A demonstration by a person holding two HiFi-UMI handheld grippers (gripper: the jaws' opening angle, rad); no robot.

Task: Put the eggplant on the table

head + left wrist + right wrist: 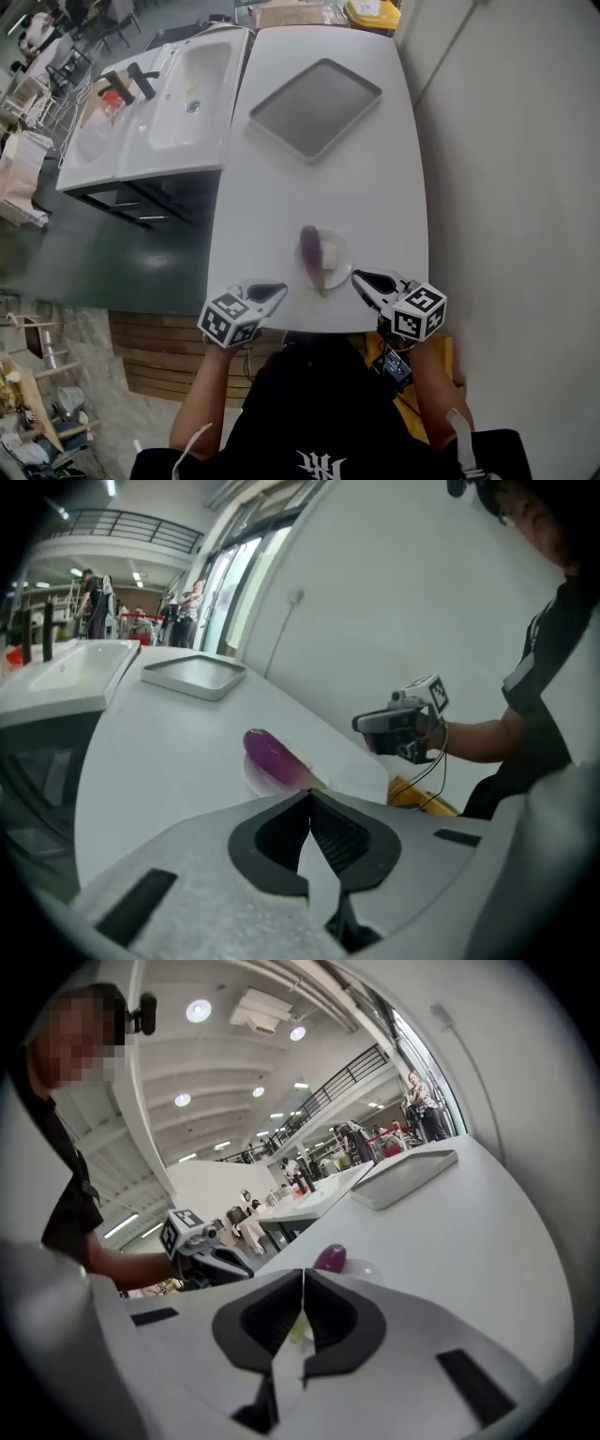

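A purple eggplant [310,249] lies on a small white plate [341,246] near the front edge of the white table [319,187], its green stem end towards me. My left gripper [281,291] hovers just left of the plate, shut and empty. My right gripper [357,278] hovers just right of it, also shut with nothing between its fingers. In the left gripper view the eggplant [272,757] lies beyond the closed jaws [309,794], with the right gripper [380,724] across from it. The right gripper view shows the eggplant [330,1258] just past its closed jaws [304,1272].
A grey rectangular tray [315,109] sits empty at the far end of the table. A white double sink unit [159,103] stands to the table's left. A pale wall runs along the right side. People stand far off in the hall behind.
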